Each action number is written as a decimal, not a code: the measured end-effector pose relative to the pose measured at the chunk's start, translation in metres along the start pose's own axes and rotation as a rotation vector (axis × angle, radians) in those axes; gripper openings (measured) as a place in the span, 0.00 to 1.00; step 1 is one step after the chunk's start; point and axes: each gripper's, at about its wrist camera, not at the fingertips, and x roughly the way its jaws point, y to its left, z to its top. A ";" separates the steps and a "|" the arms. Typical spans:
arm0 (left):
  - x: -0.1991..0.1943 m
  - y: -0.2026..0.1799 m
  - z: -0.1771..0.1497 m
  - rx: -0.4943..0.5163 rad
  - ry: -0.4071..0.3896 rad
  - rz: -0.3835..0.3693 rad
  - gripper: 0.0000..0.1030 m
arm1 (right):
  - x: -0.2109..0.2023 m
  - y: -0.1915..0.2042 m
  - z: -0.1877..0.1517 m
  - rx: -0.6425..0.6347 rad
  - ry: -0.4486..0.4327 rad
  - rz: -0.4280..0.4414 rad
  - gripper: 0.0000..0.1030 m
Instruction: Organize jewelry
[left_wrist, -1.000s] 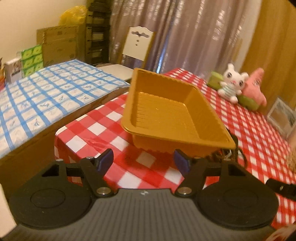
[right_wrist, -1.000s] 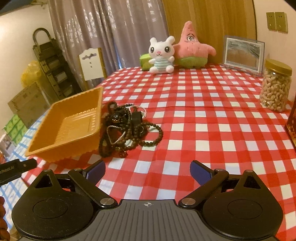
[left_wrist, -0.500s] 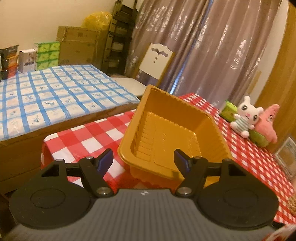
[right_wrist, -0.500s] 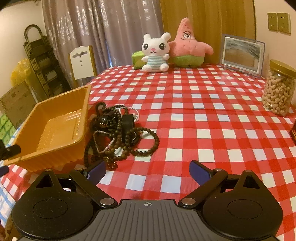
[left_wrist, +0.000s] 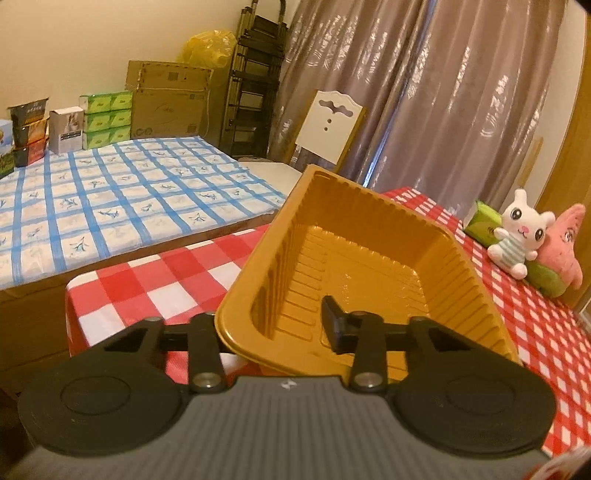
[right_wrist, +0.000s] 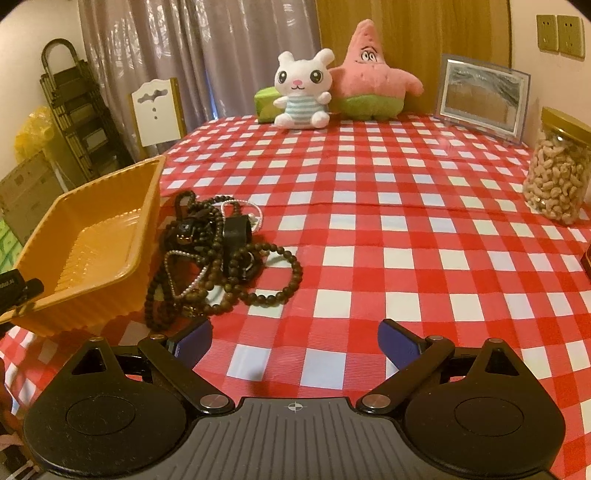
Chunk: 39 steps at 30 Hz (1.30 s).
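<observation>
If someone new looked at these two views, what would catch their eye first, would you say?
Probably the orange tray at the table's near left corner, its near wall between the closing jaws of the left gripper. Next, the dark tangle of beaded jewelry lying on the red checked tablecloth beside the tray, ahead of the open right gripper.

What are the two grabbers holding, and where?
The left gripper is closing over the near corner wall of the orange plastic tray, one finger inside, one outside. The right gripper is open and holds nothing.
</observation>
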 end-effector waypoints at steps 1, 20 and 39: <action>0.002 0.001 0.001 0.004 0.005 0.000 0.26 | 0.001 0.000 0.000 0.002 0.002 -0.001 0.94; 0.042 0.031 0.095 0.367 0.125 -0.233 0.04 | 0.015 0.018 0.012 0.065 0.022 -0.021 0.80; 0.087 0.046 0.135 0.565 0.115 -0.361 0.04 | 0.029 0.090 0.010 0.029 0.061 -0.001 0.32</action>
